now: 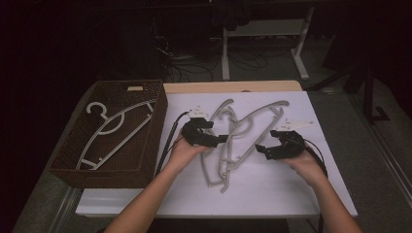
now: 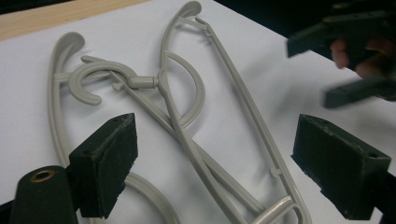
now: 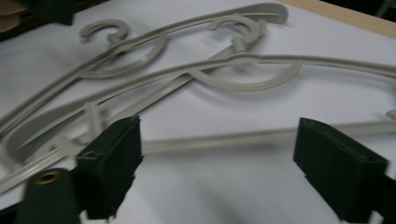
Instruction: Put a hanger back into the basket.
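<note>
In the wicker basket (image 1: 68, 145) at the left of the desk (image 1: 272, 194) one hanger (image 1: 114, 131) already lies; two tangled grey hangers (image 1: 233, 141) remain on the white sheet. The left hand-held gripper (image 1: 214, 132) and right hand-held gripper (image 1: 266, 143) gape empty beside them. No writing is legible.

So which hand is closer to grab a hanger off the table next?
Probably the left. The left tool hangs open right over the tangled grey hangers, beside the wicker basket. The right tool, also open, sits at the pile's edge.
</note>
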Tool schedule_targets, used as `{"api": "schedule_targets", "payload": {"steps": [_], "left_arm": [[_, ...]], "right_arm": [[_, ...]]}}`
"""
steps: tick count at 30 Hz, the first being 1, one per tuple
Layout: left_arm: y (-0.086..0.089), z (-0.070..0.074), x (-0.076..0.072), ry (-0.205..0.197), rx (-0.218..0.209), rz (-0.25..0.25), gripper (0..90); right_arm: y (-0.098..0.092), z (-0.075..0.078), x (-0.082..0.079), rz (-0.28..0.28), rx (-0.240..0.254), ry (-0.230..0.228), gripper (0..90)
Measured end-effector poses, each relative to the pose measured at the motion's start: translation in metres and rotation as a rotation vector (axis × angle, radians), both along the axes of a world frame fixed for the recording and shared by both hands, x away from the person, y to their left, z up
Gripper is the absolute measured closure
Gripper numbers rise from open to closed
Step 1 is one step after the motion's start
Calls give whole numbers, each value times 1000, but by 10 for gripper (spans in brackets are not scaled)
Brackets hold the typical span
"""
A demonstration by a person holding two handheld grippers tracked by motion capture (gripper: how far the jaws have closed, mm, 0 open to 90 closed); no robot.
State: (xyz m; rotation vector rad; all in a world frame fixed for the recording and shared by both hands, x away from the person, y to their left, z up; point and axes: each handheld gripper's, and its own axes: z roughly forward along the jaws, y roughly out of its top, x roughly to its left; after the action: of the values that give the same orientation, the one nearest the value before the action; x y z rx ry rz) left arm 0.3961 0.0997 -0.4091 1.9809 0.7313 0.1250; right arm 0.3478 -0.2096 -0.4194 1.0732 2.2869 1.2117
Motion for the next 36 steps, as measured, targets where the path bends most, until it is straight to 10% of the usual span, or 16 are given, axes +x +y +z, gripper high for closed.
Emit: {"api": "schedule_targets", "payload": {"steps": [15,36], "left_arm": [[-6,-5,2,6,10,-22,139],[-15,-15,4,26,65,-31,142]], "right_arm": [[2,-18,47,-6,-18,55,862],[0,-36,52,-6,-88,103,888]]}}
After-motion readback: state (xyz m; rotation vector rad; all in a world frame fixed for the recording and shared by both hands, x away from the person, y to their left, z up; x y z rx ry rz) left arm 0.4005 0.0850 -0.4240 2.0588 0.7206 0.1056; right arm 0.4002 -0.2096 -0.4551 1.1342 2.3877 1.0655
